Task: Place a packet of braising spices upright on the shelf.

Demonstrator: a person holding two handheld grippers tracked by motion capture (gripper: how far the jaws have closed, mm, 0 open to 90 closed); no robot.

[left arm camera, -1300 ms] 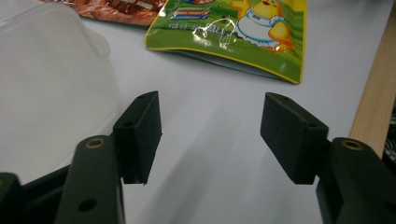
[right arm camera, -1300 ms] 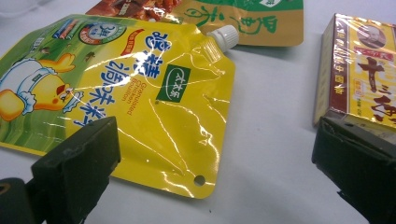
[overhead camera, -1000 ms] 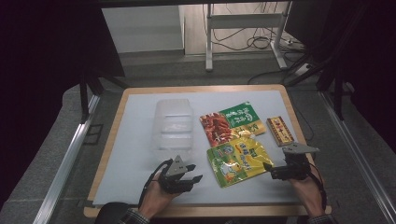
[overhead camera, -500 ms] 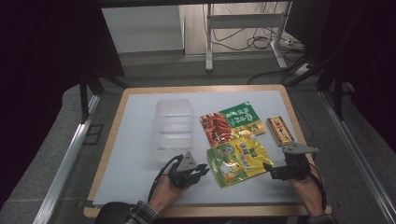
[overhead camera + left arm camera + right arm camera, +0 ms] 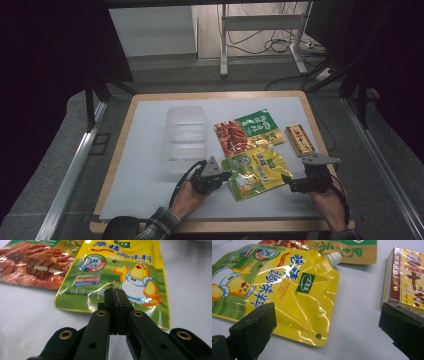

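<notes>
Clear plastic container (image 5: 186, 134) sits empty; left fingers (image 5: 115, 296) pressed together holding nothing, right fingers (image 5: 324, 327) spread wide.

Overhead light on the white table (image 5: 150, 150), surroundings dark and the high view soft; glare streaks on the yellow seasoning pouch (image 5: 294, 300), near black jaws blurred in both gripper views.

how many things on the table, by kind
pouches: 2, yellow pouch and red-green pouch
box: 1, box
clear tray: 1, tray
total: 4
</notes>
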